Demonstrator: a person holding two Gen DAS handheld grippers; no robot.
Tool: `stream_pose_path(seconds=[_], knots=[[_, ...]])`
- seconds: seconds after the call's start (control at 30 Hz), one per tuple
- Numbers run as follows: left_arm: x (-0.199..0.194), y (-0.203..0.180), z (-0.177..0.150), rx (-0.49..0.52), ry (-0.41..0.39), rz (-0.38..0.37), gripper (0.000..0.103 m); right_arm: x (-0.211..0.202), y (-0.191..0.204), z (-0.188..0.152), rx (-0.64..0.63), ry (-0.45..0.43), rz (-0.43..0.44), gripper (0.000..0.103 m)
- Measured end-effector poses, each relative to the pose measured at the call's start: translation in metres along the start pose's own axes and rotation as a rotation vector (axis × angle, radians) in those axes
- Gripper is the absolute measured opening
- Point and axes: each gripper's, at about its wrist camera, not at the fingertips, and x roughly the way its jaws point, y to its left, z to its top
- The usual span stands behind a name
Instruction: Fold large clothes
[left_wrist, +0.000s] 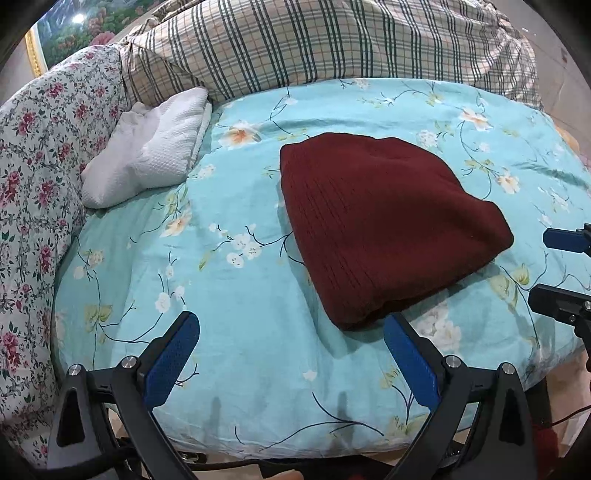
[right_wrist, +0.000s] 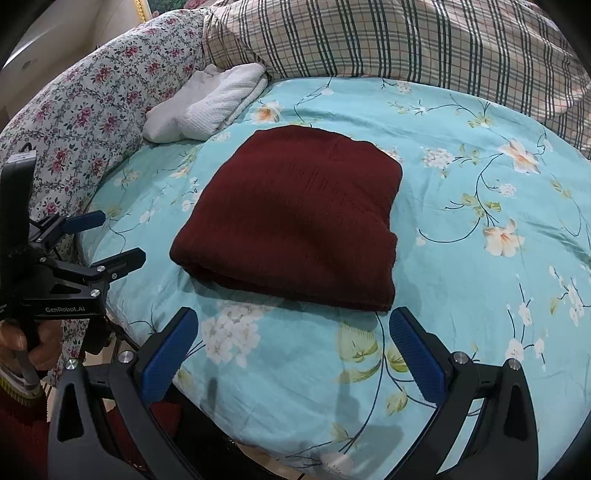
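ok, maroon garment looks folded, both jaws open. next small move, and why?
Probably back both grippers off: the maroon garment already lies as a compact folded stack on the blue floral sheet, and the left gripper and right gripper are open, holding nothing.

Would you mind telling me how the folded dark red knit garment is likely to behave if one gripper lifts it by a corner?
The dark red knit garment looks soft and ribbed, so it would probably droop. Its stacked layers, visible at the near fold, would likely slide apart and unfold. It looks thick, so perhaps moderately heavy.
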Motion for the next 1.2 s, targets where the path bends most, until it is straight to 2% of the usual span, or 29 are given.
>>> stream_pose_path(seconds=[1.2], knots=[[0.0012,-0.0065,0.0025,-0.019,0.005,0.013,0.100,-0.0012,0.0013,0.0056,0.001,-0.015,0.010,0.103]])
